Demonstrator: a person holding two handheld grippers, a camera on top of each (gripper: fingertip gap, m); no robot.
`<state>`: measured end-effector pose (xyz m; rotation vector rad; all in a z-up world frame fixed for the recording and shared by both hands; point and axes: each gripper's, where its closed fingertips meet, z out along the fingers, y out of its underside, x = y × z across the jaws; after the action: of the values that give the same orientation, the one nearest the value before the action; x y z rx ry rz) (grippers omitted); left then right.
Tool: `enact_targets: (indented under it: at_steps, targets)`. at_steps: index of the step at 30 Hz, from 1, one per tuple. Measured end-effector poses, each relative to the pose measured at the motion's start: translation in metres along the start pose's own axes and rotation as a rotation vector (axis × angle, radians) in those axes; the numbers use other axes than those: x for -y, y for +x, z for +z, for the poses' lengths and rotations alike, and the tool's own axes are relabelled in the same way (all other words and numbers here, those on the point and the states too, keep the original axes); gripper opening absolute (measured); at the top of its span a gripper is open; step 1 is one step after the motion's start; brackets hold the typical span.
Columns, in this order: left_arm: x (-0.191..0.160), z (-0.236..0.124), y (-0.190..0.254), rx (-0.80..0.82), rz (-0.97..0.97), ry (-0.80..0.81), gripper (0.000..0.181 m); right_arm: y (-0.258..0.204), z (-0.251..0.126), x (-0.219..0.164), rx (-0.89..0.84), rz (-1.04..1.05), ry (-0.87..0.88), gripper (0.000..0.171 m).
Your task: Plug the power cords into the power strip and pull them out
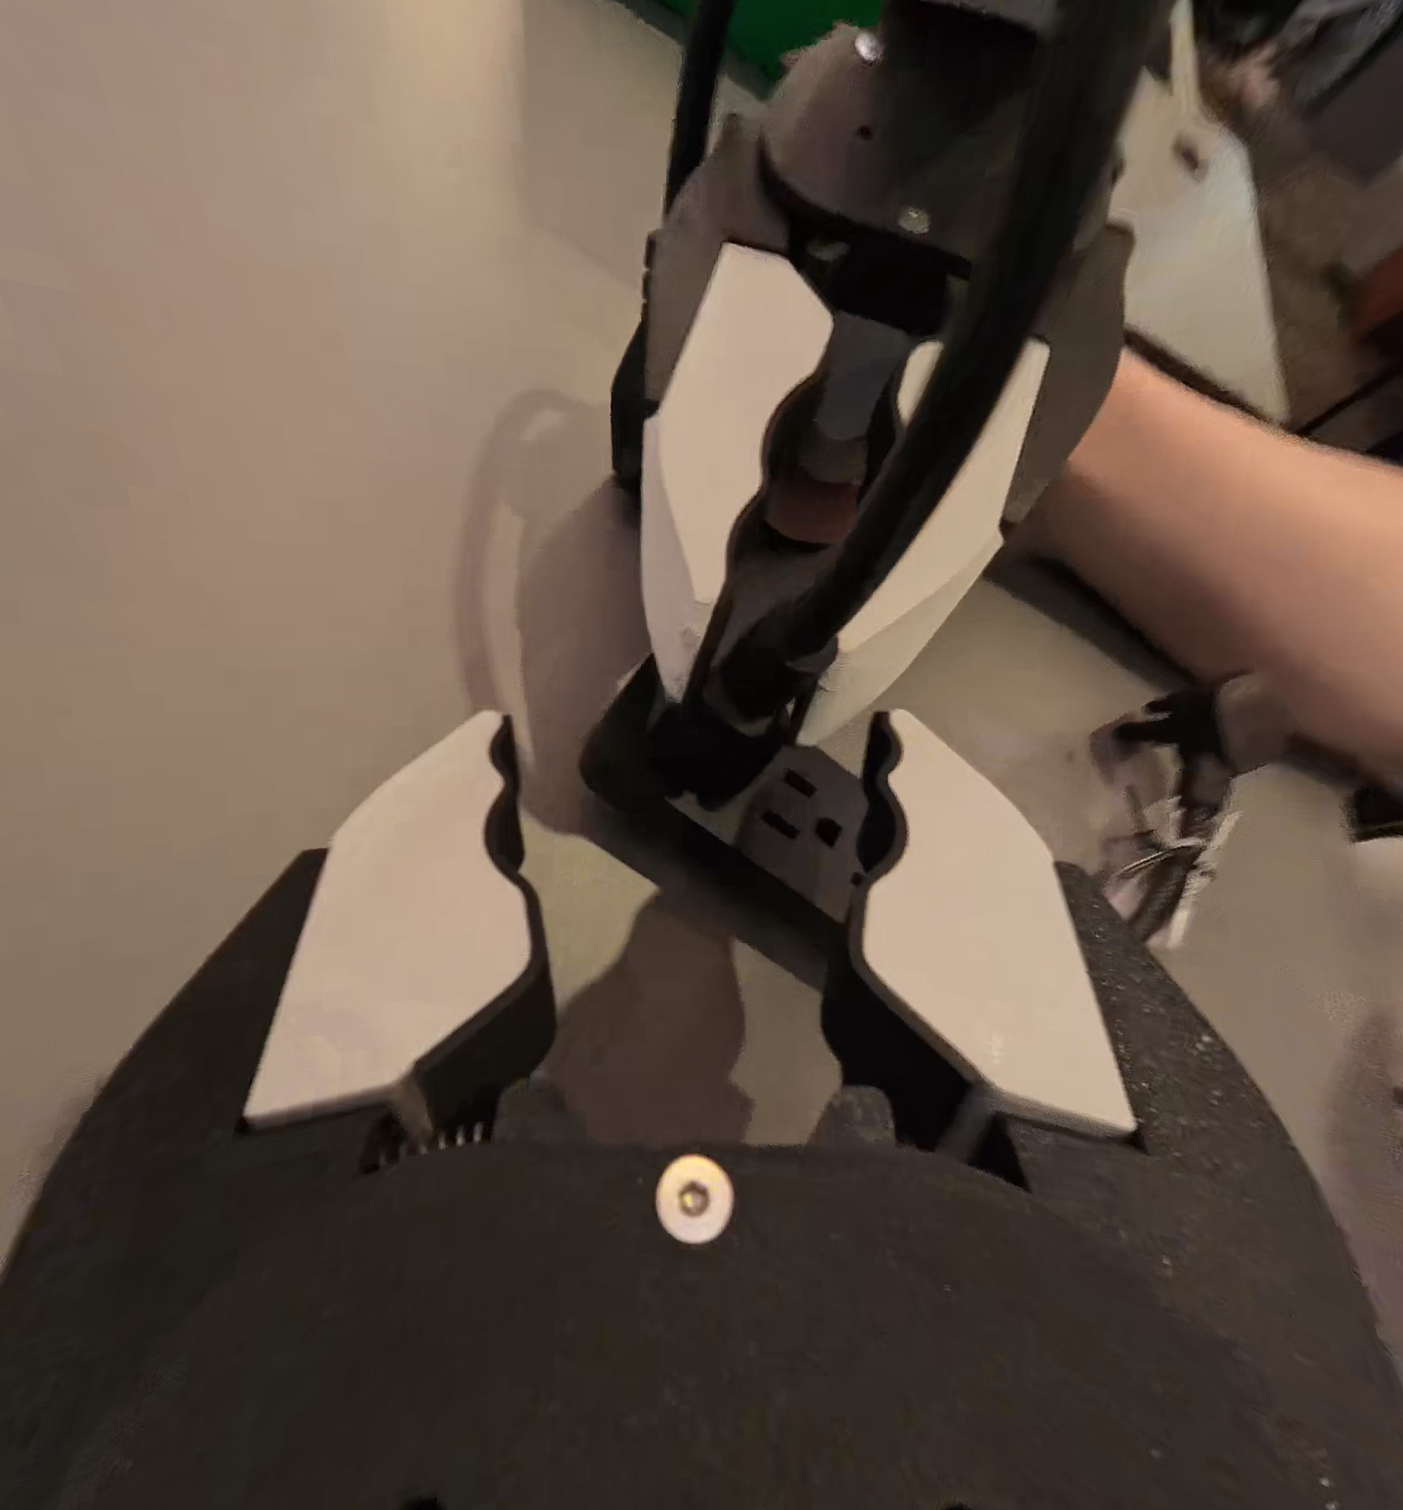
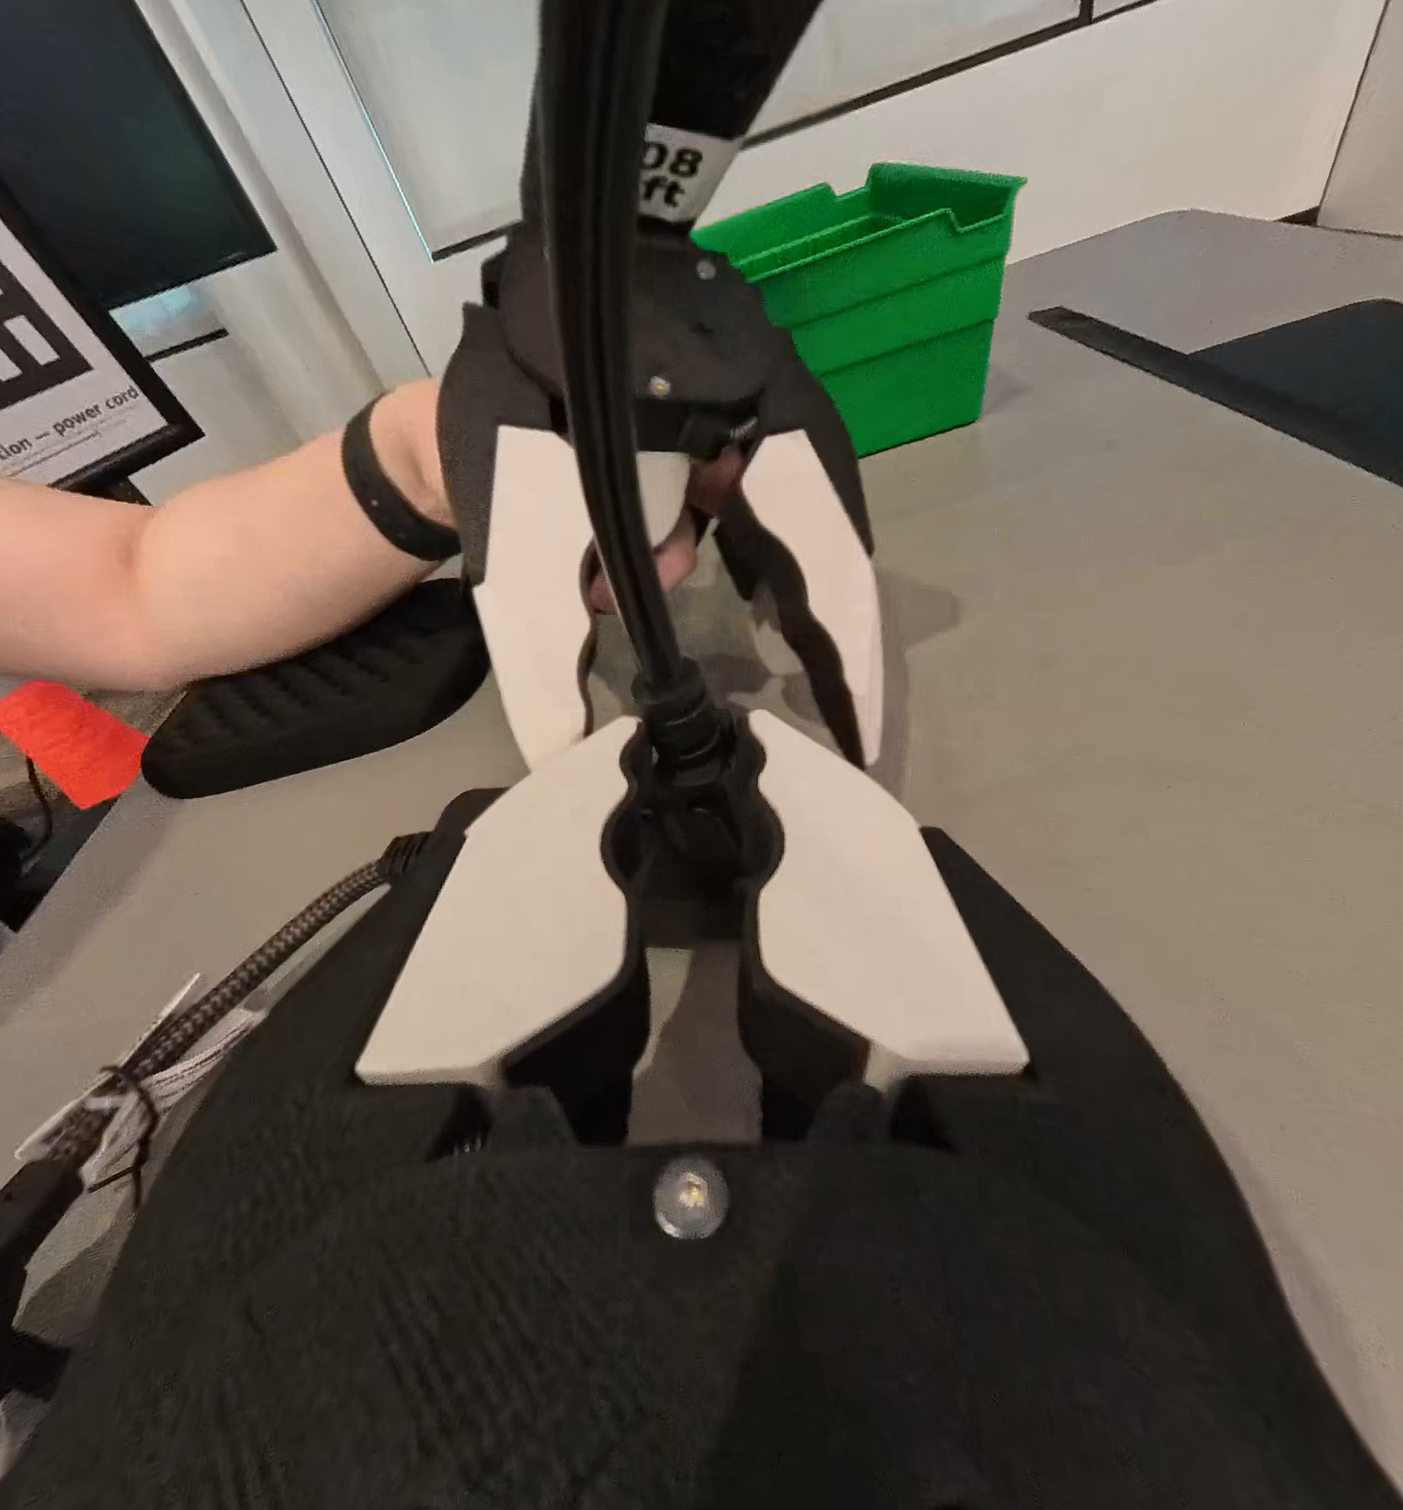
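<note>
Black housing of the left gripper (image 1: 690, 735) fills the bottom of the left wrist view, its two white fingers (image 1: 412, 923) spread apart and holding nothing; the power strip (image 1: 796, 825) lies on the grey table (image 1: 192, 408) with one end reaching in between them, and the right-hand finger looks close to or touching the strip's edge, though blur keeps me from telling which. Across from it the right gripper (image 2: 694, 784) comes down steeply from above, clenched on the black plug (image 2: 686, 764) of a power cord (image 2: 600, 327), whose cable runs up and away over the tool. In the left view that plug sits at the far end of the strip, next to an empty socket; whether its prongs are fully seated I cannot tell.

Risk, as I judge it: the strip is held by nothing, so a pull on the plug could lift or drag the whole strip instead of freeing the plug. An angled pull could also bind the prongs. The taut cable lies across the left gripper's path and may snag.

A bare forearm (image 1: 1254, 523) reaches in low over the table behind the right gripper. A green bin (image 2: 886, 302) stands well behind, and a braided cable (image 2: 298, 923) trails off the strip's near end.
</note>
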<state>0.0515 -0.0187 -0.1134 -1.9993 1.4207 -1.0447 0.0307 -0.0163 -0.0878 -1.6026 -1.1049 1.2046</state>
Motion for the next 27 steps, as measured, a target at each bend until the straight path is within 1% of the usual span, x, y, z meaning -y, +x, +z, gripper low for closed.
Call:
enact_targets:
  at_steps: [2,3,4,6,7,8,10,12,14,15,16,17,18,20,21,23,25,26,27]
  targets:
    - [-0.004,0.008,0.004,0.031,0.148,-0.036,0.087,-0.004,0.002,0.001,0.003,-0.026,0.000,0.021]
    - [-0.005,0.013,0.007,0.043,0.219,-0.048,0.085,-0.007,0.003,0.006,0.009,-0.039,0.022,0.023]
    - [-0.006,0.017,0.008,0.069,0.283,-0.054,0.077,-0.009,0.003,0.012,0.004,-0.048,0.048,0.031]
    - [-0.007,0.022,0.000,0.150,0.347,-0.063,0.038,-0.008,-0.005,0.028,-0.045,-0.078,0.111,0.032]
    - [-0.009,0.024,-0.002,0.157,0.349,-0.064,0.030,-0.007,-0.012,0.037,-0.083,-0.087,0.143,0.032]
    - [-0.007,0.024,-0.004,0.151,0.321,-0.054,0.030,-0.005,-0.021,0.045,-0.130,-0.079,0.160,0.032]
    - [-0.004,0.020,-0.015,0.191,0.226,-0.050,0.028,0.000,-0.042,0.060,-0.268,-0.027,0.162,0.031]
    - [0.000,0.013,-0.034,0.278,0.096,-0.028,0.025,-0.006,-0.059,0.068,-0.413,0.009,0.100,0.034]
    - [0.005,0.005,-0.052,0.362,-0.100,0.043,0.022,-0.018,-0.066,0.069,-0.579,-0.027,-0.003,0.042]
    - [0.007,0.002,-0.060,0.389,-0.177,0.084,0.022,-0.024,-0.064,0.066,-0.660,-0.054,-0.052,0.050]
    - [0.008,-0.002,-0.066,0.428,-0.220,0.110,0.022,-0.030,-0.058,0.060,-0.722,-0.075,-0.093,0.062]
    - [0.006,-0.006,-0.071,0.470,-0.224,0.107,0.022,-0.035,-0.048,0.052,-0.767,-0.074,-0.120,0.067]
    - [0.005,-0.008,-0.074,0.508,-0.204,0.094,0.022,-0.039,-0.033,0.041,-0.779,-0.049,-0.140,0.070]
    - [0.004,-0.012,-0.078,0.552,-0.193,0.088,0.022,-0.043,0.004,0.009,-0.734,0.041,-0.201,0.074]
    - [0.004,-0.011,-0.077,0.540,-0.210,0.096,0.022,-0.038,0.018,-0.010,-0.736,0.078,-0.253,0.075]
    - [0.003,-0.011,-0.075,0.511,-0.246,0.109,0.023,-0.025,0.034,-0.045,-0.768,0.137,-0.389,0.084]
    - [0.002,-0.014,-0.077,0.534,-0.225,0.096,0.022,-0.018,0.039,-0.066,-0.790,0.154,-0.553,0.083]
    - [0.002,-0.016,-0.077,0.541,-0.216,0.088,0.022,-0.015,0.040,-0.068,-0.797,0.132,-0.588,0.081]
    - [0.002,-0.017,-0.077,0.541,-0.211,0.084,0.022,-0.013,0.039,-0.065,-0.796,0.109,-0.585,0.064]
